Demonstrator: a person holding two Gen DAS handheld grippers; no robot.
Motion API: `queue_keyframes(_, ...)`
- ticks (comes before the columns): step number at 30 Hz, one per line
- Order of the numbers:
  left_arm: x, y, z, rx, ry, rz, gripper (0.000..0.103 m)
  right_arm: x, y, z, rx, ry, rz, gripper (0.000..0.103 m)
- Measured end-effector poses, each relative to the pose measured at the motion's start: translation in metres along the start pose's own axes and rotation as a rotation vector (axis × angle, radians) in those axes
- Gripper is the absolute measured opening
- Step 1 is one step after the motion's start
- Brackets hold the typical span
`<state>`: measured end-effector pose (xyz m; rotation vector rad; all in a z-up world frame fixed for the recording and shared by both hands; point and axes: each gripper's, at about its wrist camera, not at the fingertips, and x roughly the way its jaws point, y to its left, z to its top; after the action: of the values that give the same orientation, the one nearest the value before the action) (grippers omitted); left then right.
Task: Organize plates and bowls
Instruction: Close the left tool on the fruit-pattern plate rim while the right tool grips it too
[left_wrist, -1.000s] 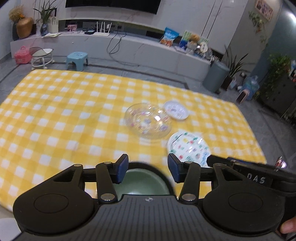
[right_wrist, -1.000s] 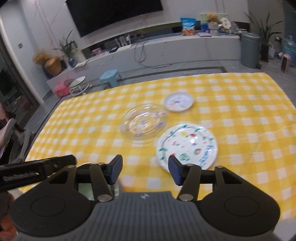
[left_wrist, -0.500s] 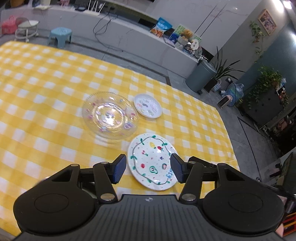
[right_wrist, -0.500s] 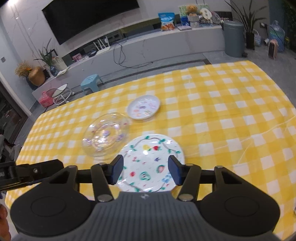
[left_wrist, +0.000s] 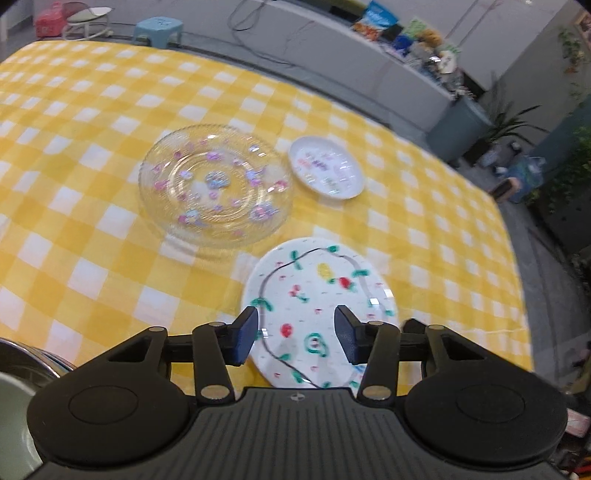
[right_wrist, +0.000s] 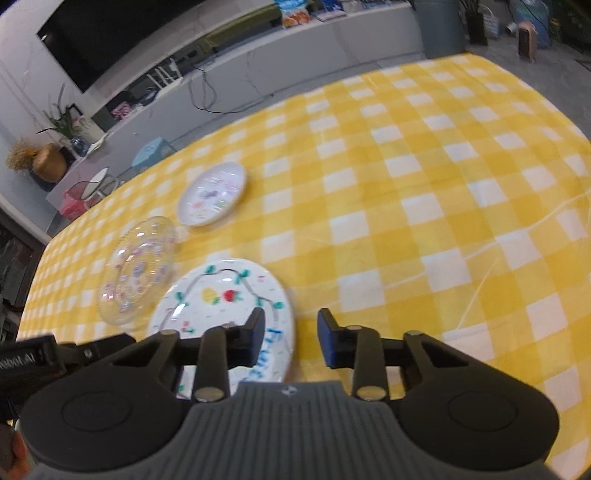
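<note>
Left wrist view: your left gripper (left_wrist: 295, 338) hung over the painted plate (left_wrist: 317, 310), jaws closing, nothing gripped.
Right wrist view: your right gripper (right_wrist: 291, 341) straddled that plate's edge (right_wrist: 221, 314), jaws narrowing, not pressing.
Desk: glass bowl (left_wrist: 214, 188) and small plate (left_wrist: 327, 171) sat beyond.

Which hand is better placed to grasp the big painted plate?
Right, probably. The right gripper straddles the painted plate's rim with closing jaws, not yet pinching; the left gripper hovers over its middle.
</note>
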<state>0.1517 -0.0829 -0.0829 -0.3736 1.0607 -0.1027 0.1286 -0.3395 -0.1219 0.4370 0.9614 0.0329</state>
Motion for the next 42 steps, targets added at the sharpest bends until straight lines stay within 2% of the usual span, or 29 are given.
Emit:
queue_keyframes(2, 0.006, 0.0, -0.002, -0.006, -0.009, 0.032, 0.046, 0.005, -0.007, 0.001, 0.038, 0.015, 0.025, 0.03)
queue_keyframes(4, 0.01, 0.001, -0.004, -0.013, -0.019, 0.053, 0.045, 0.009, -0.01, 0.001, 0.057, 0.026, 0.044, 0.03)
queue_keyframes(12, 0.022, 0.01, -0.007, -0.075, -0.051, 0.083, 0.039, 0.016, -0.014, 0.001, 0.091, 0.054, 0.085, 0.029)
queue_keyframes(18, 0.028, 0.008, -0.011, -0.072, -0.065, 0.09, 0.036, 0.017, -0.018, 0.001, 0.096, 0.058, 0.087, 0.025)
queue_keyframes(20, 0.031, 0.009, -0.011, -0.075, -0.062, 0.096, 0.034, 0.018, -0.019, 0.001, 0.103, 0.065, 0.101, 0.02)
queue_keyframes(27, 0.031, 0.008, -0.013, -0.067, -0.079, 0.099, 0.022, 0.021, -0.02, 0.0, 0.118, 0.076, 0.117, 0.009)
queue_keyframes(30, 0.03, 0.008, -0.013, -0.078, -0.085, 0.089, 0.016, 0.018, -0.018, 0.0, 0.099, 0.06, 0.094, 0.008)
queue_keyframes(42, 0.003, -0.008, -0.029, -0.039, -0.083, 0.043, 0.016, -0.022, -0.029, -0.007, 0.146, 0.031, 0.085, 0.006)
